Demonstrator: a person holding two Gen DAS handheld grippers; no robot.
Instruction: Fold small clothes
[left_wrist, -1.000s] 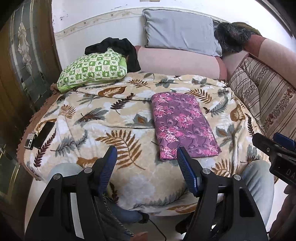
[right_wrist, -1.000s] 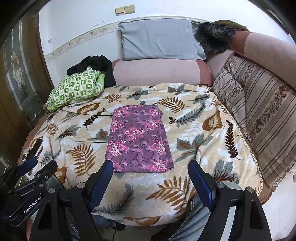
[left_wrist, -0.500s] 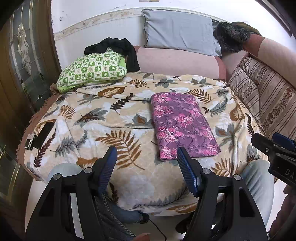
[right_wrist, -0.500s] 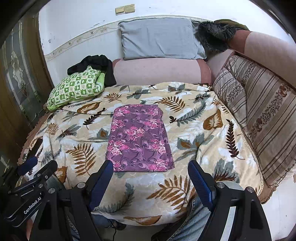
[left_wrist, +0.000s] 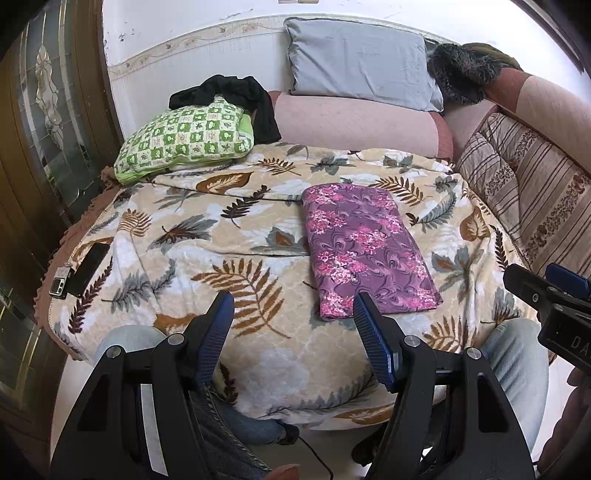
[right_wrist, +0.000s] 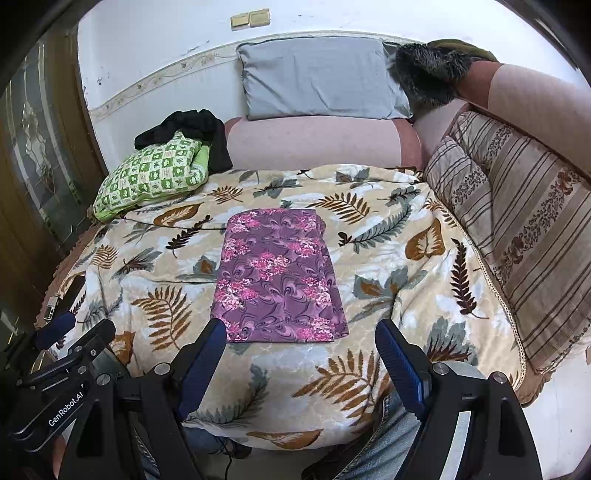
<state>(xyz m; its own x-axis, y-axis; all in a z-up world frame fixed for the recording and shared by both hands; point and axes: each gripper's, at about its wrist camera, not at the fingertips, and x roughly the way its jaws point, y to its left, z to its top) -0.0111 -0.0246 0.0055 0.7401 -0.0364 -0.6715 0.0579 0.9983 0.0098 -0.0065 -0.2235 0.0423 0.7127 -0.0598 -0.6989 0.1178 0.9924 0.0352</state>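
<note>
purple floral cloth (right_wrist: 279, 275) lies flat as a folded rectangle mid-bed on the leaf blanket (right_wrist: 388, 258). left claw (left_wrist: 291, 332) and right claw (right_wrist: 299, 363) both wide, empty, hovering at near edge. next, probably: pinch near corners, fold away.

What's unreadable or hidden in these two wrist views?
- Purple floral cloth: layer count unclear in both views; top face covers the folds.
- Black garment: mostly hidden behind the green pillow.
- Small device at the blanket's left edge: too small to identify; cropped in right view.
</note>
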